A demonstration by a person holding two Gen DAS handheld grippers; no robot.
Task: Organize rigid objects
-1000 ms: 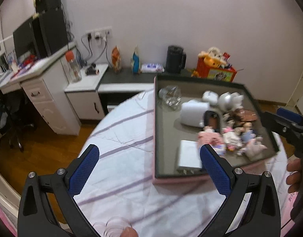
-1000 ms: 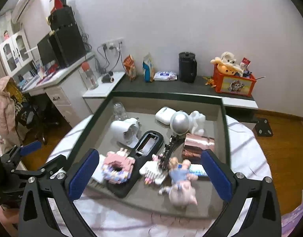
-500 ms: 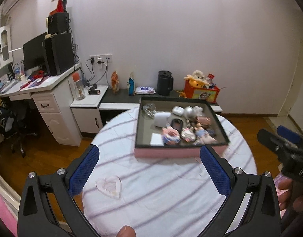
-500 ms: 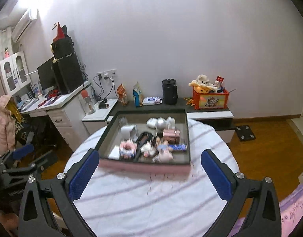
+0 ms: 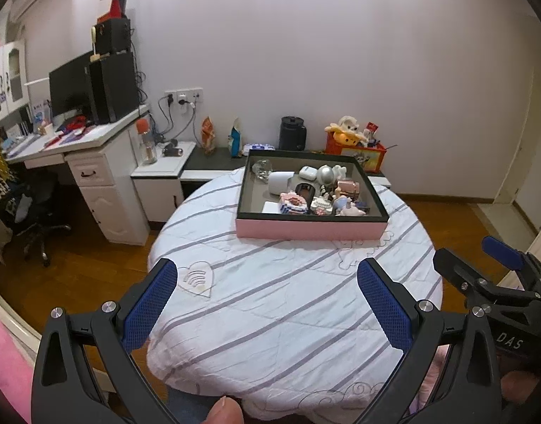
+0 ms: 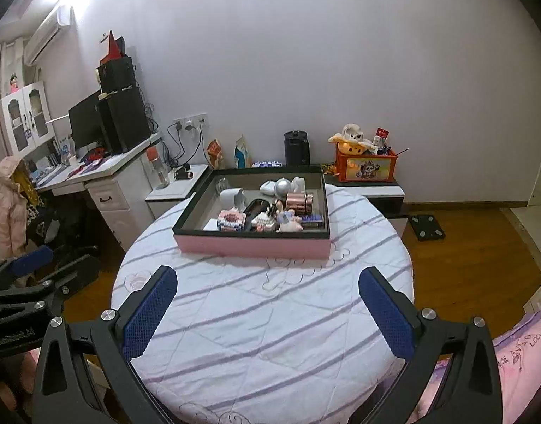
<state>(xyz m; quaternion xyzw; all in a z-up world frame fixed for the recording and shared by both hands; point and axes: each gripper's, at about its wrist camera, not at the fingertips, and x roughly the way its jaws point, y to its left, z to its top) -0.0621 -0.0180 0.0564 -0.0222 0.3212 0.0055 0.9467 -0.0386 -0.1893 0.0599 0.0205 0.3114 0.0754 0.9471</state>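
A pink box with a dark rim [image 5: 311, 229] [image 6: 253, 245] stands on the far half of a round table with a striped white cloth [image 5: 288, 300] [image 6: 270, 311]. It holds several small rigid things: a white mug [image 5: 279, 183], a silver ball [image 5: 325, 175], a copper can [image 6: 298, 203], a pink block figure [image 6: 230, 221], a black case [image 5: 304, 192]. My left gripper [image 5: 267, 300] is open and empty, well back from the box. My right gripper [image 6: 267, 304] is open and empty, also well back; it also shows at the right edge of the left wrist view [image 5: 482, 272].
A white desk with a monitor and speakers [image 5: 76, 134] stands at the left, an office chair [image 5: 34, 212] beside it. A low cabinet [image 6: 341, 183] behind the table carries a black kettle [image 6: 297, 148] and an orange toy box [image 6: 364, 166]. Wooden floor lies around.
Both grippers have pulled far back and up from the box, from right above its contents to beyond the table's near edge. Both stay open and empty.
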